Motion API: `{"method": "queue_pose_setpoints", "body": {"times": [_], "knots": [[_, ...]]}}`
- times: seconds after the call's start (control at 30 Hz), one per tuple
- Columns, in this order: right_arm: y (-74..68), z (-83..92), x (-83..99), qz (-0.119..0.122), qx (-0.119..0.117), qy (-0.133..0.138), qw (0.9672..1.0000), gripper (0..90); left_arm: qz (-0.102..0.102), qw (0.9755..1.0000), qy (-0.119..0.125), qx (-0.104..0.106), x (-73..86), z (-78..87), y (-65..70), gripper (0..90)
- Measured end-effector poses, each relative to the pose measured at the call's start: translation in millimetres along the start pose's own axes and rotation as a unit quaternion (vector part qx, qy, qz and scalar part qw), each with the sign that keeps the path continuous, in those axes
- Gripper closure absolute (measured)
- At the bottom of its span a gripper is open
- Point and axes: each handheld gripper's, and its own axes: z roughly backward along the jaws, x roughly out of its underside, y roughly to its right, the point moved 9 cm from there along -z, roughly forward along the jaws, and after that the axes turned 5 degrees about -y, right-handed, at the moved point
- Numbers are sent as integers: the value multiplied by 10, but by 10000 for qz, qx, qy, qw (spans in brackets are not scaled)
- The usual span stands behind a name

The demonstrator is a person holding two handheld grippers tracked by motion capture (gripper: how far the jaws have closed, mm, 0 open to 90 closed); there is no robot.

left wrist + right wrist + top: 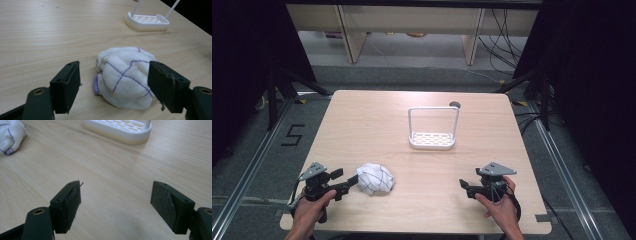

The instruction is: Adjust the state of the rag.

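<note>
At seven o'clock on the tabletop [362,125], our left hand-held gripper [346,186] gaped around the bundled cloth [375,178]; we judged a central squeeze best. The right hand-held gripper [464,186] waited, jaws apart.

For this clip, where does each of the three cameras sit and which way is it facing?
High view: above the person's side, looking forward and down on the table; both hands, left claw, right claw.
Left gripper view: on the left claw, looking along its open jaws at the crumpled cloth.
Right gripper view: on the right claw, looking over bare tabletop toward the white rack.
All three share cloth and rack.
</note>
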Motion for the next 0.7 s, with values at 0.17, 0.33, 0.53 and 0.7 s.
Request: {"method": "queue_pose_setpoints", "body": {"times": [0.17,0.33,0.53,0.7], "knots": [[-22,-18,-1,14,-86,27,10000,253,4,10000,-83,47,-3,-60,-2,373],[-30,-25,15,27,-85,-62,9999,255,144,9998,-164,18,15,-129,-79,402],[-60,-48,28,92,-230,-137,9996,255,202,9989,-184,373,40,-275,-59,644],[-78,-32,25,-48,-189,-114,9997,261,-597,9980,-6,206,-76,-240,91,850]]}}
